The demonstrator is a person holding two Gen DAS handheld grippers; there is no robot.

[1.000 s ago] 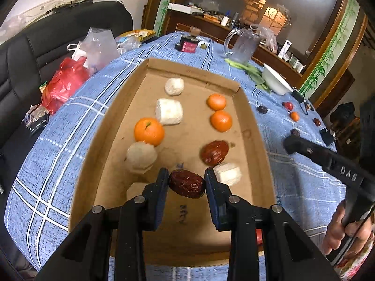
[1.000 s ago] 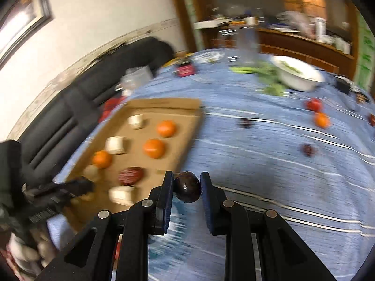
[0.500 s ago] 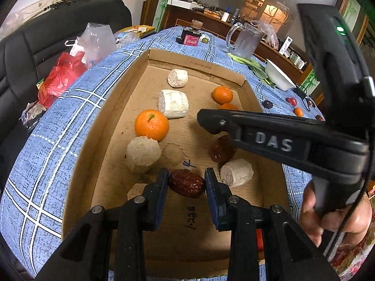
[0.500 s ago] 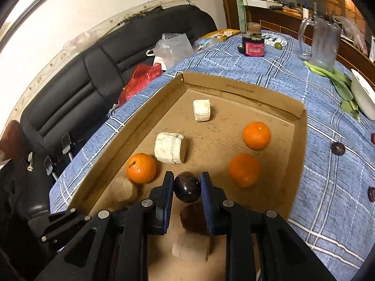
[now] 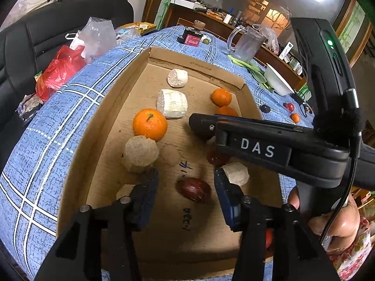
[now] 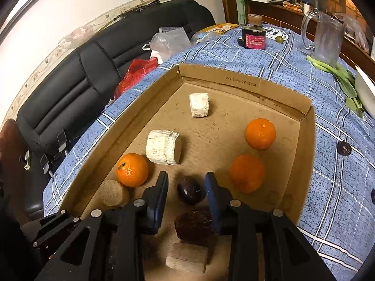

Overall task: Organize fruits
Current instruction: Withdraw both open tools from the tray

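Both grippers, left [image 5: 186,187] and right [image 6: 186,188], jaws spread wide, holding nothing: date [image 5: 194,189], plum [image 6: 191,189] dropped into box [image 6: 243,85] for sorting.

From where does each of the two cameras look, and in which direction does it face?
Left wrist: sits on the left gripper, looking forward and down into the cardboard box at a red date; the right gripper and the right hand cross the view.
Right wrist: sits on the right gripper, looking down into the cardboard box at a dark round fruit; only its own fingers show.
Shared: the box, three oranges, white chunks, blue checked tablecloth.
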